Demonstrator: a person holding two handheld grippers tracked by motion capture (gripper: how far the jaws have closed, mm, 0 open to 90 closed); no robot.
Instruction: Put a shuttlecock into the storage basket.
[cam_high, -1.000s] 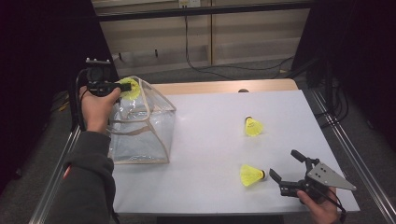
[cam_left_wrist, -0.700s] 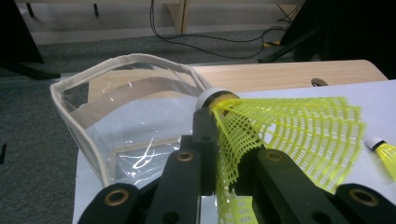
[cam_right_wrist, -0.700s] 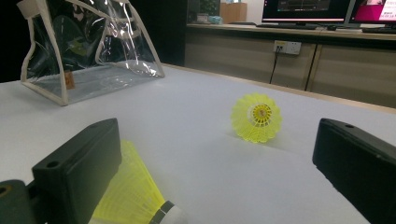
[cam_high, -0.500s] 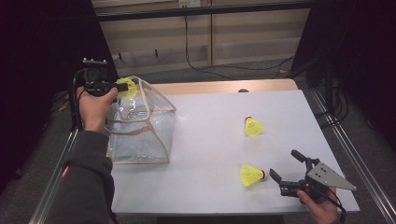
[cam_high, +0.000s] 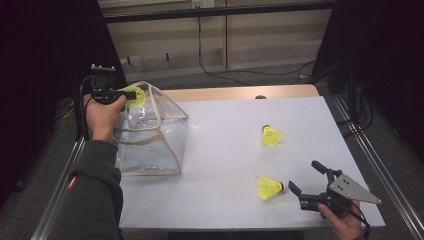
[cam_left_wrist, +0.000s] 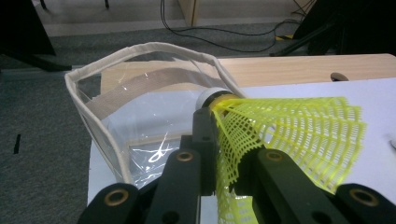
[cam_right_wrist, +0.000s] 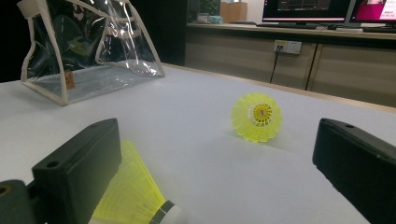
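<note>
A: What is the left gripper (cam_high: 125, 95) holding?
B: It is pinching a yellow plastic mesh shuttlecock (cam_left_wrist: 285, 135) by its skirt, above the open rim of the clear vinyl pouch with cream fabric trim (cam_high: 150, 145).
A: And the right gripper (cam_high: 305, 180)?
B: Its jaws are standing spread, resting beside a second yellow shuttlecock (cam_high: 269, 187) on the white tabletop (cam_high: 225, 150); a third (cam_high: 271, 135) is lying farther off

Black 2-jaw right gripper (cam_high: 306, 186) with grey 3-cornered plate; dark grey sleeve (cam_high: 95, 195).
</note>
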